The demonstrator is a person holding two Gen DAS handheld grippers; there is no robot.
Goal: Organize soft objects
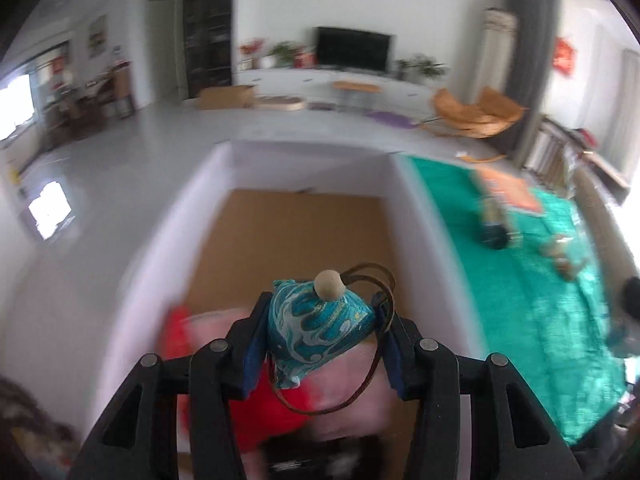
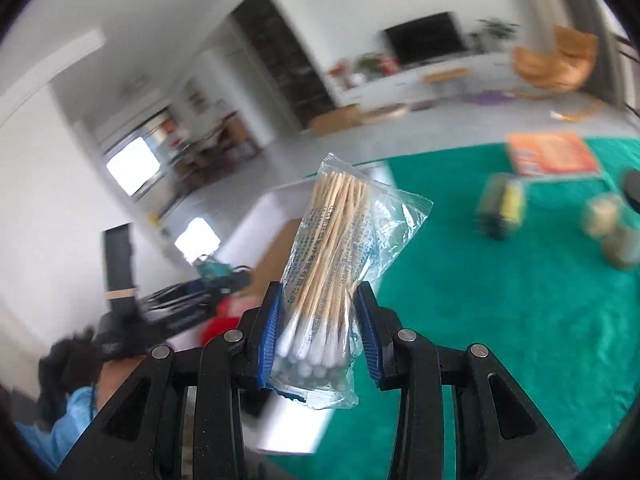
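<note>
My left gripper (image 1: 322, 322) is shut on a small teal brocade sachet (image 1: 318, 330) with a tan bead and a brown cord, held over the open white box (image 1: 416, 216) with a brown floor. Red and pink soft items (image 1: 348, 398) lie in the box under it. My right gripper (image 2: 320, 316) is shut on a clear bag of cotton swabs (image 2: 332, 264), held above the green cloth beside the box (image 2: 276, 204). The left gripper with the sachet (image 2: 212, 270) shows in the right wrist view, over the box.
A green cloth (image 2: 500, 320) covers the table right of the box. On it lie an orange packet (image 2: 552, 154), a dark and yellow item (image 2: 502, 210) and a tan item (image 2: 612, 228), all blurred. Beyond is a living room floor.
</note>
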